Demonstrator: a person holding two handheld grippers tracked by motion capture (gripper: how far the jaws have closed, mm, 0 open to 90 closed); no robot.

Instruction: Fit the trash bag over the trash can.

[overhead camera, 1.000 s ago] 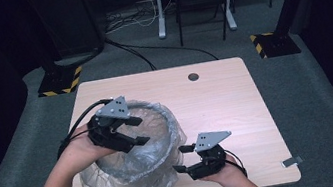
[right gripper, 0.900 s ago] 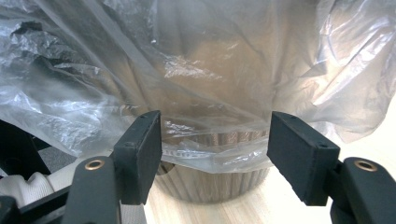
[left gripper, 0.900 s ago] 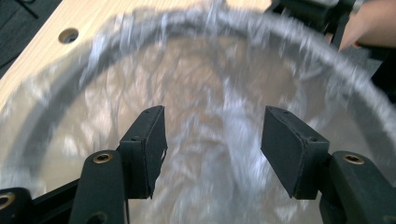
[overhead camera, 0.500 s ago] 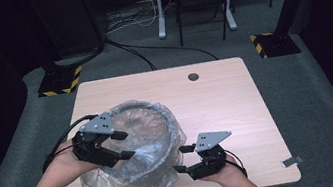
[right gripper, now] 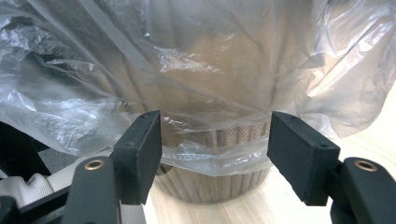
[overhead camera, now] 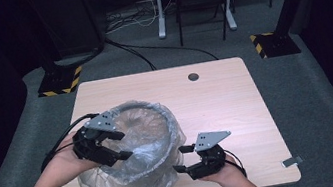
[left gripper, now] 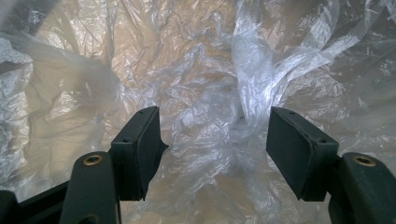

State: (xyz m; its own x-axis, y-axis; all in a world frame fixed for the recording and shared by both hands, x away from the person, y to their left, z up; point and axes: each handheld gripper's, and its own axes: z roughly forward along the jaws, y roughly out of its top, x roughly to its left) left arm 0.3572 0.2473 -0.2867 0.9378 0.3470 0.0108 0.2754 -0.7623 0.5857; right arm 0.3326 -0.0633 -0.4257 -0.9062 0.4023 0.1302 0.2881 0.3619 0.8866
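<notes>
High view: two tongs (overhead camera: 114,145) (overhead camera: 183,158), one plastic-lined basket (overhead camera: 148,142).

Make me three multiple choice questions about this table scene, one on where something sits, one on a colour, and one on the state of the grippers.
1. Where is the left gripper?
A. Over the open mouth of the plastic bag
B. At the table's far right corner
C. On the floor

2. What colour is the table top?
A. White
B. Light wood
C. Blue

3. How does the right gripper stand?
A. Shut on the bag
B. Shut on a cable
C. Open, facing the bag

Answers: 1 A, its own view looks down into crumpled plastic. 2 B, the high view shows pale wood. 3 C, its own view shows a wide gap between the jaws with the bag beyond them.
</notes>
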